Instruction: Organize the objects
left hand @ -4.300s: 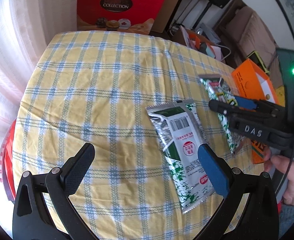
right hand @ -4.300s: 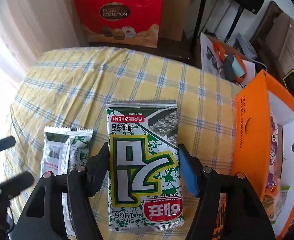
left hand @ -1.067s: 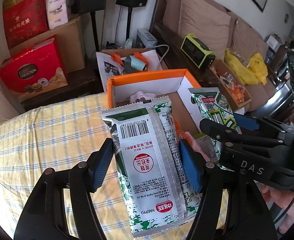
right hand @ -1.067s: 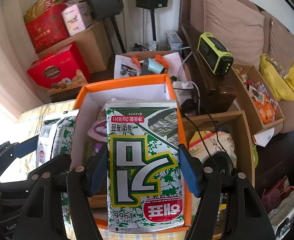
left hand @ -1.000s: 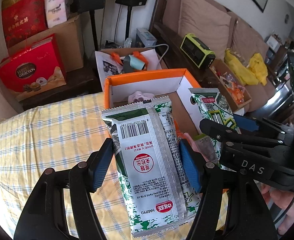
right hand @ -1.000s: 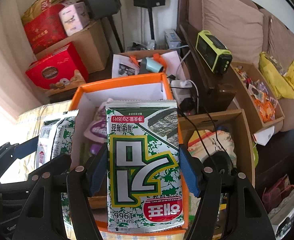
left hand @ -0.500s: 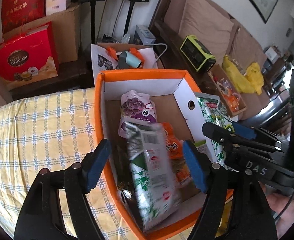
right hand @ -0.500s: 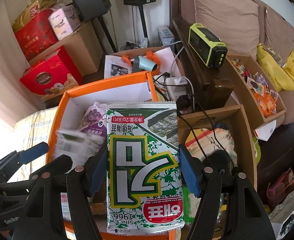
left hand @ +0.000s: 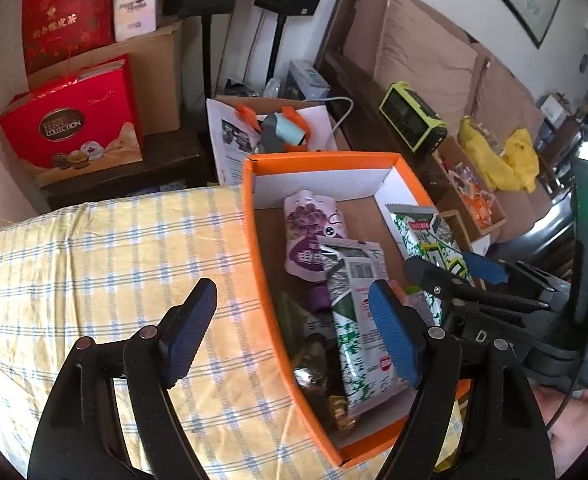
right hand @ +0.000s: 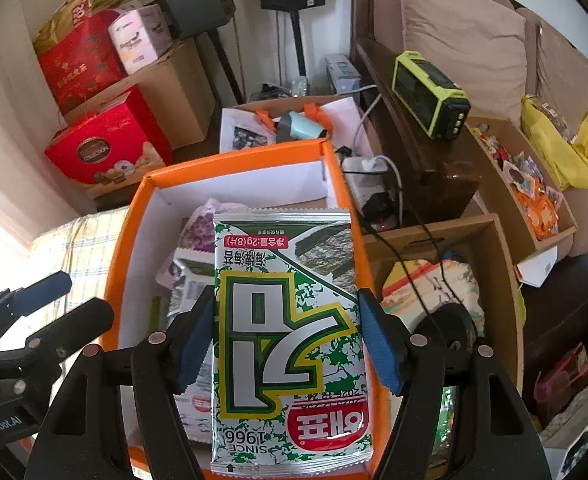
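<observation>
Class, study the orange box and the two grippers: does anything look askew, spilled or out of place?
Nothing is spilled. In the orange cardboard box, the silver-and-green seaweed packet lies loosely slanted over the purple grape pouch. The right gripper holds a matching green seaweed packet above the box; the left gripper is open.

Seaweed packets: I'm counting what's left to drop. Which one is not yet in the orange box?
The front-up seaweed packet clamped in the right gripper. The other packet lies barcode-up inside the orange box.
</observation>
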